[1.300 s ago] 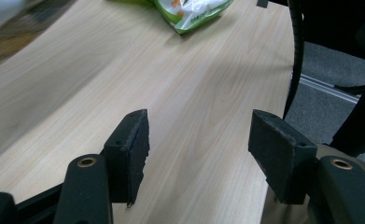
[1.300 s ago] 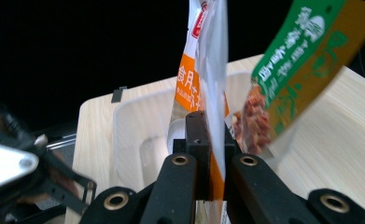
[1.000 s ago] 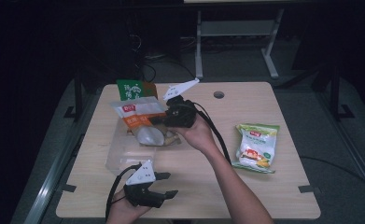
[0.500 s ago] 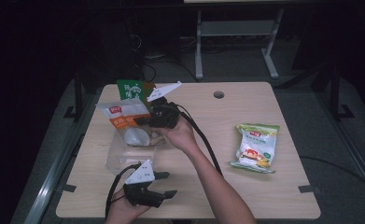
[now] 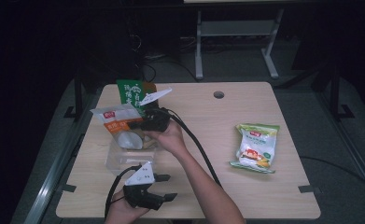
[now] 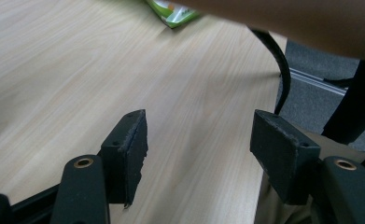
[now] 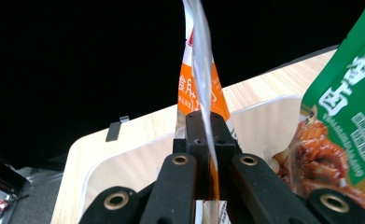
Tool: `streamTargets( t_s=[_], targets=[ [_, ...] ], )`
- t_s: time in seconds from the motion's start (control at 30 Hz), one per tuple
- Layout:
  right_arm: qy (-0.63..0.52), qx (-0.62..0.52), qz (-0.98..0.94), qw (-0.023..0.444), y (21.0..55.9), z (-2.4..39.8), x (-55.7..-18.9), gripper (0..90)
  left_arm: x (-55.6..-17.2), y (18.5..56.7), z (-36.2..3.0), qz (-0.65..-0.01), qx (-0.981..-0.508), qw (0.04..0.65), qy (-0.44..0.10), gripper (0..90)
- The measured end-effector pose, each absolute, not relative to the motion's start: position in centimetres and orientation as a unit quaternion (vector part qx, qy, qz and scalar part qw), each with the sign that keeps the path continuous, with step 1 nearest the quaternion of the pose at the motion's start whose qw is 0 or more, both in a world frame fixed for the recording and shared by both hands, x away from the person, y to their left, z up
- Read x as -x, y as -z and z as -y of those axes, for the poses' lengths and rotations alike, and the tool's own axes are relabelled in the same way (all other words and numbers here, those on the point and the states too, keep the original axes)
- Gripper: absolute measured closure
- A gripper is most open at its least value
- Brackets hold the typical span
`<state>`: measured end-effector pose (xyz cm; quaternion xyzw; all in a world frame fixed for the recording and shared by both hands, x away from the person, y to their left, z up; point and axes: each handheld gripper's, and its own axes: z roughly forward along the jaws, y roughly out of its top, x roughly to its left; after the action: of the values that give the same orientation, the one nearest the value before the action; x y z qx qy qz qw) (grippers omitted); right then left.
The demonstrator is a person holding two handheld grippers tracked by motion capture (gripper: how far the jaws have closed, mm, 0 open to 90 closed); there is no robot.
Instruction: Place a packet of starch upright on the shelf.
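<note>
My right gripper (image 5: 140, 125) is shut on an orange and white snack bag (image 5: 117, 123), which hangs over a clear plastic bin (image 5: 119, 161) at the table's left. In the right gripper view the bag (image 7: 201, 93) is pinched edge-on between the closed jaws of the right gripper (image 7: 207, 135), above the bin's rim (image 7: 124, 158). A green snack bag (image 5: 129, 93) stands at the bin's far end and appears close up as the green bag (image 7: 353, 107). My left gripper (image 5: 168, 186) rests near the table's front edge. Nothing lies between the open jaws of the left gripper (image 6: 199, 140).
A green and yellow snack bag (image 5: 257, 147) lies flat on the table's right half; its corner (image 6: 171, 11) is visible past my right forearm (image 6: 287, 18). The right gripper's cable (image 5: 196, 144) trails across the middle. A round hole (image 5: 218, 94) sits near the far edge.
My right gripper has carried the orange and white bag leftward and lower, from beside the green bag to over the bin. The left gripper has stayed put.
</note>
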<state>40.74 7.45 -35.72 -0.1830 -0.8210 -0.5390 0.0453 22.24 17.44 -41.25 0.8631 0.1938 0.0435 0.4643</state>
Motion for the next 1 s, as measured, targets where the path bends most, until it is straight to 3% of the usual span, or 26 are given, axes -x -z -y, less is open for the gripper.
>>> streamTargets(
  t_s=[0.27,0.73,1.0],
  targets=[
    [0.551,0.21,0.805,0.064,38.4,-8.0,-40.7,89.6,-22.4,41.3,-17.5,-0.194,-0.863,0.464,-0.045,36.5],
    [0.532,0.212,0.818,0.054,39.7,-6.9,-40.9,88.5,-22.6,41.4,-17.4,-0.195,-0.866,0.459,-0.048,36.6],
    [0.514,0.221,0.826,0.066,39.3,-5.7,-41.2,73.3,-22.8,41.6,-17.2,-0.198,-0.868,0.452,-0.051,35.6]
  ],
)
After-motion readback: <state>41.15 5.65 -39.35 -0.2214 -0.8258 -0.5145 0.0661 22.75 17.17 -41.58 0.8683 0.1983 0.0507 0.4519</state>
